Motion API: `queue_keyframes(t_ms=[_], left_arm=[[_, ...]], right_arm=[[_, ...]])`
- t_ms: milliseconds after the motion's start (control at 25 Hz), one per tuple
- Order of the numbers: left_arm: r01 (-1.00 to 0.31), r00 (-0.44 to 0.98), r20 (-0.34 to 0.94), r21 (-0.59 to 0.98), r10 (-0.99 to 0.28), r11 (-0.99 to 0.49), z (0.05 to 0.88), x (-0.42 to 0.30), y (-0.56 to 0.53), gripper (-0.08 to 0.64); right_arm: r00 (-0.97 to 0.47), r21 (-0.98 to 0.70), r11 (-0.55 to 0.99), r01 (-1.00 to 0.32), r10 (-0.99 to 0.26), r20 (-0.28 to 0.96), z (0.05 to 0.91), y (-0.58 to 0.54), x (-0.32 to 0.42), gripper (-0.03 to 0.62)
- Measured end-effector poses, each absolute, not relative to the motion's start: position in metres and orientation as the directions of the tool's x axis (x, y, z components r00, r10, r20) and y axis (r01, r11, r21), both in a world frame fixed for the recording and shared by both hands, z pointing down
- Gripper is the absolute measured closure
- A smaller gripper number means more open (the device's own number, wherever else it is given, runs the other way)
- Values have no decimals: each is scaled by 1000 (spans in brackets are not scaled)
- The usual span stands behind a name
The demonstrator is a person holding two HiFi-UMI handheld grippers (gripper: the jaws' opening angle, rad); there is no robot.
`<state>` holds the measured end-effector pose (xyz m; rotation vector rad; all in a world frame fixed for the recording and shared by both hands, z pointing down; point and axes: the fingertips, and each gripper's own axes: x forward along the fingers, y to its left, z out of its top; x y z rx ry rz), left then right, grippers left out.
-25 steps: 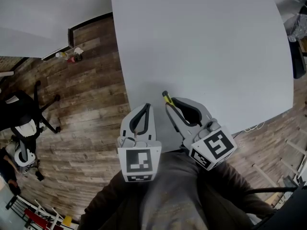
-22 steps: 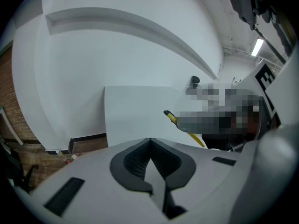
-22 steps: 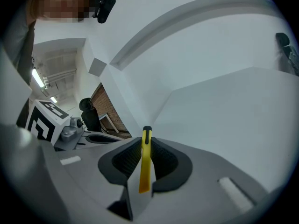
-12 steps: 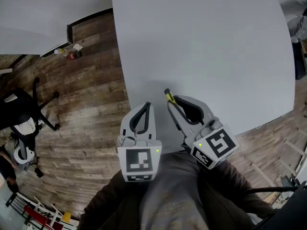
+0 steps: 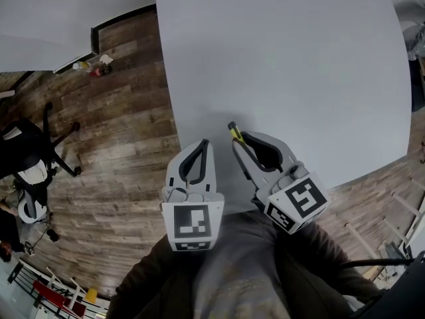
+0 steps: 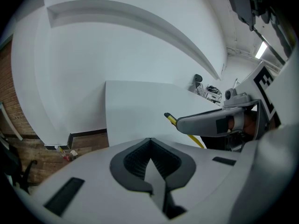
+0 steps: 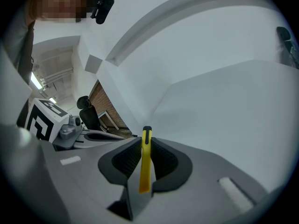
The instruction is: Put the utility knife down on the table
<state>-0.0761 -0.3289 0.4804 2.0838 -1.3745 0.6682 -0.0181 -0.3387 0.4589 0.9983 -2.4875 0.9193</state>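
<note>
Two grey two-jaw grippers are held side by side over the near edge of the large white table (image 5: 285, 58). The left gripper (image 5: 202, 146) has its jaws closed together with nothing between them. The right gripper (image 7: 145, 141) is clenched on the slim yellow utility knife (image 7: 145, 167), held edgewise with its black tip protruding past the jaw ends above the tabletop; contact with the table cannot be confirmed.

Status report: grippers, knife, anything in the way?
Right gripper shut on utility knife, over the table, not yet down. Left gripper shut, empty. Nothing in the way.
</note>
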Motion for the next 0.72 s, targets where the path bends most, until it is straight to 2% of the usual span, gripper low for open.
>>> queue_keyframes(t_ms=[720], left_arm=[[-931, 352, 689, 186, -634, -314, 497, -73, -324, 558]], right_arm=[[-704, -488, 508, -710, -478, 526, 490, -330, -12, 531]])
